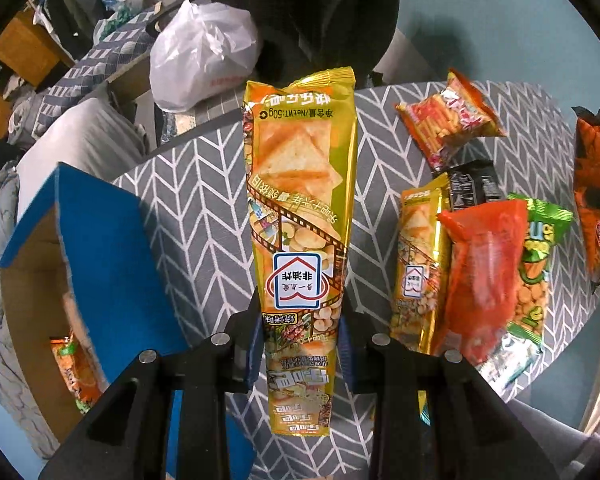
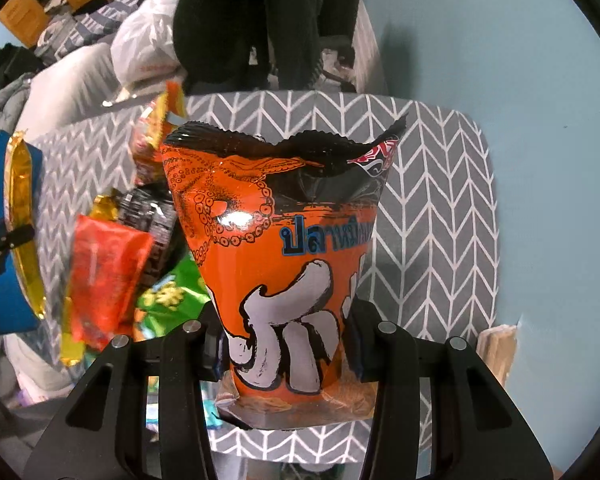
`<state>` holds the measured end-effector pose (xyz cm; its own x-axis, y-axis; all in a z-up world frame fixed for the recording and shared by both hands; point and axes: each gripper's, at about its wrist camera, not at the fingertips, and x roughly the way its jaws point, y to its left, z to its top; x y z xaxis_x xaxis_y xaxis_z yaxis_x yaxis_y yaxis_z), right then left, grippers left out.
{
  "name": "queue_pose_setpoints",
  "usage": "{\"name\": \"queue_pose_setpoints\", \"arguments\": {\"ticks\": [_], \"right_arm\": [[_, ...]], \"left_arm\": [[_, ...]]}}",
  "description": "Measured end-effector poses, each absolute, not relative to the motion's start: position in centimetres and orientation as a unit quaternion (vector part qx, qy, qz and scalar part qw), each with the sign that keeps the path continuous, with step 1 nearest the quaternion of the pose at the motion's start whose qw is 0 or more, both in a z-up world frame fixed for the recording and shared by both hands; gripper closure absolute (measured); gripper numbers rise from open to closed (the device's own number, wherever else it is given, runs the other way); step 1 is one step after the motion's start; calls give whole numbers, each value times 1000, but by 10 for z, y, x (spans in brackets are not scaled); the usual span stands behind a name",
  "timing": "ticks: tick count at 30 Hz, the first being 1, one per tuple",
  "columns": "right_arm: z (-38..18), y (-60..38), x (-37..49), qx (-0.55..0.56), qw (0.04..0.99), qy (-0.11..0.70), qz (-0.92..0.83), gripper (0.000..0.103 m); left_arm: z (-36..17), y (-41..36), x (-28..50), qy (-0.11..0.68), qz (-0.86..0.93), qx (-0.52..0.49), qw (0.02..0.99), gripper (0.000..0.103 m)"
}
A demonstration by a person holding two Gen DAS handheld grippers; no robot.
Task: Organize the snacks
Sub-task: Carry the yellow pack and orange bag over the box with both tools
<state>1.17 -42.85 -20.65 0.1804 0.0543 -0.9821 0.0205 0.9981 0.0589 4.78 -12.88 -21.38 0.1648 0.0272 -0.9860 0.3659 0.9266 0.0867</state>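
Observation:
My left gripper (image 1: 300, 350) is shut on a long yellow cracker packet (image 1: 300, 200), held lengthwise above the grey chevron table (image 1: 196, 216). My right gripper (image 2: 286, 354) is shut on an orange and black squid snack bag (image 2: 276, 240), lifted off the table (image 2: 432, 208). A blue cardboard box (image 1: 108, 240) stands open at the left, with an orange and green packet (image 1: 74, 368) inside. On the table to the right lie a second yellow packet (image 1: 418, 264), a red packet (image 1: 480, 272), a green nut packet (image 1: 536, 280), a black packet (image 1: 474, 186) and a red stick-snack packet (image 1: 452, 120).
A person in dark clothes (image 1: 324, 12) stands at the table's far edge. A white plastic bag (image 1: 202, 56) sits behind the table at left, near bedding (image 1: 80, 136). A blue wall (image 2: 500, 48) is on the right. The table's edge curves close by at right (image 2: 494, 216).

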Motion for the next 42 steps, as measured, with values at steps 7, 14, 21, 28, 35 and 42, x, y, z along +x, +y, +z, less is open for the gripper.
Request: {"name": "queue_pose_setpoints", "arguments": {"ticks": [7, 14, 21, 28, 35, 42], "right_arm": [[-178, -407, 12, 30, 777, 628, 32, 60], [-159, -373, 11, 13, 780, 623, 61, 60], [-141, -343, 8, 11, 783, 617, 83, 60], [-121, -305, 8, 2, 789, 603, 114, 60], [-106, -271, 13, -10, 794, 591, 142, 60], [-101, -236, 22, -25, 793, 585, 171, 60]], "left_arm": [[-187, -125, 36, 621, -123, 160, 758, 72], [-160, -111, 31, 609, -127, 142, 770, 72], [-141, -99, 24, 604, -122, 131, 776, 72], [-129, -79, 17, 599, -113, 124, 783, 72], [-119, -54, 12, 595, -95, 116, 790, 72], [-107, -29, 8, 589, -77, 104, 797, 72]]}}
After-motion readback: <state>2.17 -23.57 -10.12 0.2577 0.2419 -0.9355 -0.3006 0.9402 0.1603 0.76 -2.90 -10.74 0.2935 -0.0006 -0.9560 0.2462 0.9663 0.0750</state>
